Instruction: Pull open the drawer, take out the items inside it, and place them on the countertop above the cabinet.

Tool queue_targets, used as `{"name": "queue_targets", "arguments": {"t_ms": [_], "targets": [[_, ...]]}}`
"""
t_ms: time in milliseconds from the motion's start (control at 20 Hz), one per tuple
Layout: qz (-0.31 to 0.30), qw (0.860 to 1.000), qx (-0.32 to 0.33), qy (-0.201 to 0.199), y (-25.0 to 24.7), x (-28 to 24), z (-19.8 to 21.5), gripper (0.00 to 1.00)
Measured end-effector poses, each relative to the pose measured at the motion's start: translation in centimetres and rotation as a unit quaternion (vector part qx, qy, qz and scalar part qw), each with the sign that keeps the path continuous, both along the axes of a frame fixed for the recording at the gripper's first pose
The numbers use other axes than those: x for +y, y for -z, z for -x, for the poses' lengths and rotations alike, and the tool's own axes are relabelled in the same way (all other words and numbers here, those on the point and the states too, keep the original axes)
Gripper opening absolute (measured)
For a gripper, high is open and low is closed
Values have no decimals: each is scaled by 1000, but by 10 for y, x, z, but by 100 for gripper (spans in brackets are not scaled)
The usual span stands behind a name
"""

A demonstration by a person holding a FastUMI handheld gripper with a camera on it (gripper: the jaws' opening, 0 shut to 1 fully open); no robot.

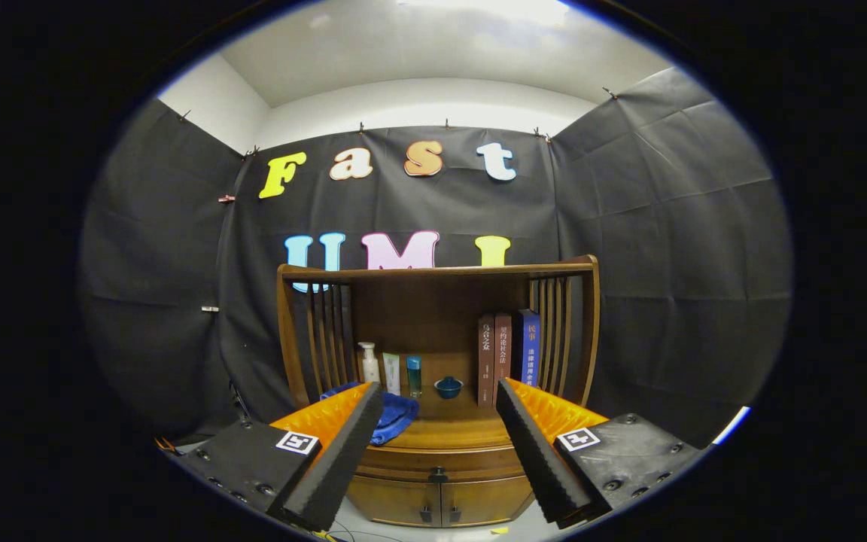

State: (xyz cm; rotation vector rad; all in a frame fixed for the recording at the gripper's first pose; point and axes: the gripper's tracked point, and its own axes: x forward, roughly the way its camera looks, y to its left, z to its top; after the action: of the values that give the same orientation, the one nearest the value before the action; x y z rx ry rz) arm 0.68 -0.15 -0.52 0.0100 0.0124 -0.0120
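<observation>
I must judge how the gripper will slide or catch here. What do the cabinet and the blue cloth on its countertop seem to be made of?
The cabinet looks like brown wood with a smooth, slightly glossy varnish: light shines along its front edge. The blue cloth seems a soft, matte fabric, perhaps a towel, lying in folds. The gripper is open, holding nothing.

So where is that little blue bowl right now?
In the gripper view, the blue bowl sits on the countertop, between the bottles and the books, beyond the open hand-held gripper.
</observation>
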Motion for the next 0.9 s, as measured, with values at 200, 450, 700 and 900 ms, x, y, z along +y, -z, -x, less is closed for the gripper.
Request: {"name": "queue_targets", "arguments": {"t_ms": [200, 450, 700, 900], "targets": [[5, 1000, 5, 1, 5, 0, -4, 99], [3, 1000, 17, 0, 26, -2, -17, 99], [-18, 999, 48, -6, 79, -6, -35, 99], [-26, 997, 73, -4, 133, -7, -57, 99]]}}
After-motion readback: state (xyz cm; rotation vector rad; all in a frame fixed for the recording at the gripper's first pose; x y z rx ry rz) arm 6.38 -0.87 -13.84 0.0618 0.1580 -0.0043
